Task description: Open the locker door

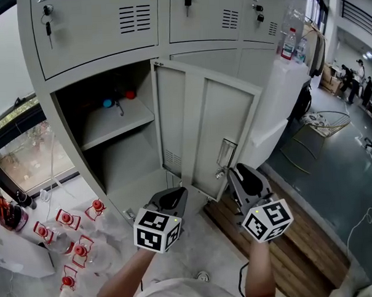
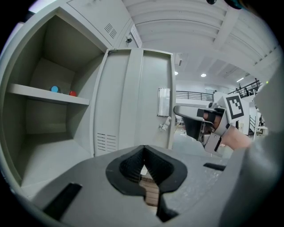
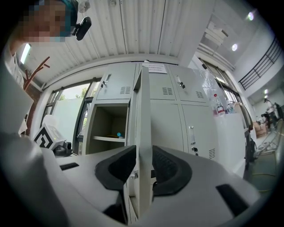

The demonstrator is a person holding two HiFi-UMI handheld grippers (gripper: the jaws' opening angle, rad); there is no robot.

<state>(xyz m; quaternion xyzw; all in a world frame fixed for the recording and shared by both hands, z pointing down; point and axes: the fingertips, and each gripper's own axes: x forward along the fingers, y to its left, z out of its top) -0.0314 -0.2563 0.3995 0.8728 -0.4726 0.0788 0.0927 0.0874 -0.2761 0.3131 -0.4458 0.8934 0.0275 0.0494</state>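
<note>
Right tongs (image 3: 143, 159) clamping locker door (image 3: 144, 106), standing open

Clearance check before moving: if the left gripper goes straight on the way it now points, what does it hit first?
The left gripper points at the inner face of the open locker door, so it would probably meet that first. Depth is hard to judge.

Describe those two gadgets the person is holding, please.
The left gripper and right gripper are matching grey plastic shells. Each has two jaws lined with black ribbed pads. Each also carries a white cube printed with black square markers.
</note>
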